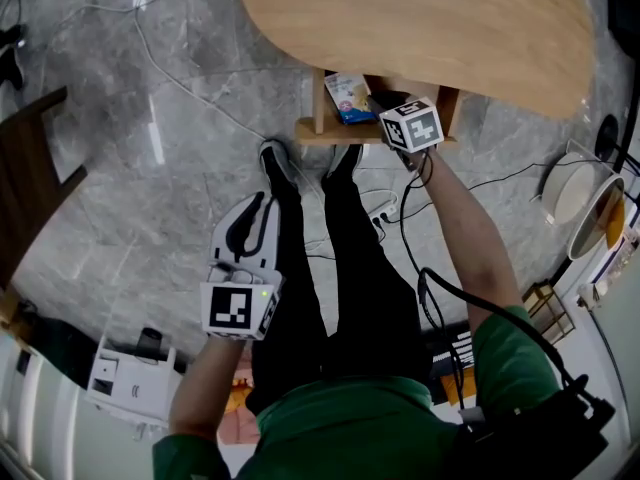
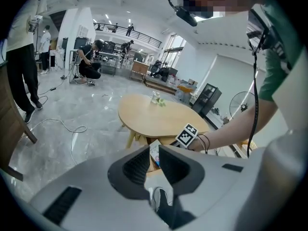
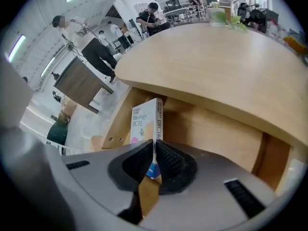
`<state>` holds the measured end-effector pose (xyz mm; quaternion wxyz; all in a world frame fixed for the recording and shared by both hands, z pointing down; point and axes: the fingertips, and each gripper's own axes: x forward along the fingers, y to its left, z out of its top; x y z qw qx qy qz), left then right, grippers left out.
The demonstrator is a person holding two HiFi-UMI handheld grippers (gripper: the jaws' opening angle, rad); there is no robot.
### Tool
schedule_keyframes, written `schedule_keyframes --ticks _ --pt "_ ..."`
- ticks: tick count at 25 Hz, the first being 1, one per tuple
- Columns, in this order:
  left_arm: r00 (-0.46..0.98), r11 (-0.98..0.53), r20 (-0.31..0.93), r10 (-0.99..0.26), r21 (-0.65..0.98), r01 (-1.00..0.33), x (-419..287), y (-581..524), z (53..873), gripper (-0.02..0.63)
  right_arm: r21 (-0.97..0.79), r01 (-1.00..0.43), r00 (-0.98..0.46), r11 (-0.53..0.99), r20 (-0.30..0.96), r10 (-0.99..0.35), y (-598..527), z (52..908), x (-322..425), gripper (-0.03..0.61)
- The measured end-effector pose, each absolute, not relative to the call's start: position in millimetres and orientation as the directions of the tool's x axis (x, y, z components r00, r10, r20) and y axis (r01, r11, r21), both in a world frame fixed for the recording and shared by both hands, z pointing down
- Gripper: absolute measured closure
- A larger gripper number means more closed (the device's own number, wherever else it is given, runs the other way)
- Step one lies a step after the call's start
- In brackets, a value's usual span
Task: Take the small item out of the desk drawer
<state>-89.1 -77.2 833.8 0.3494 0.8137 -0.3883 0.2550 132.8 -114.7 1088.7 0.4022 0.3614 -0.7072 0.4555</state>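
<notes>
A small white bandage box (image 1: 347,98) stands in the open wooden drawer (image 1: 310,130) under the round wooden table (image 1: 420,18). My right gripper (image 1: 378,106) reaches into the drawer beside the box. In the right gripper view the box (image 3: 144,119) stands upright, and the right gripper (image 3: 154,161) is shut on its thin lower edge. My left gripper (image 1: 252,218) hangs low over the floor, well short of the drawer. In its own view the left gripper (image 2: 154,160) shows a narrow gap with nothing in it.
The person's black-trousered legs (image 1: 330,268) stand between the grippers. Cables (image 1: 200,88) run over the grey marble floor. A dark wooden panel (image 1: 25,188) is at left, a white device (image 1: 130,378) at lower left, and a round fan (image 1: 590,203) at right.
</notes>
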Motion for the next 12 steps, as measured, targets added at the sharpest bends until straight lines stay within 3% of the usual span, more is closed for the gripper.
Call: schedule_keyframes --ticks 12 --pt "0.595 -0.478 0.666 -0.449 0.383 -0.790 -67.3 -67.5 811.4 0.543 -0.443 -0.888 -0.459 0.126 0.873 -0.165 -96.8 1056.9 155.6 0.540"
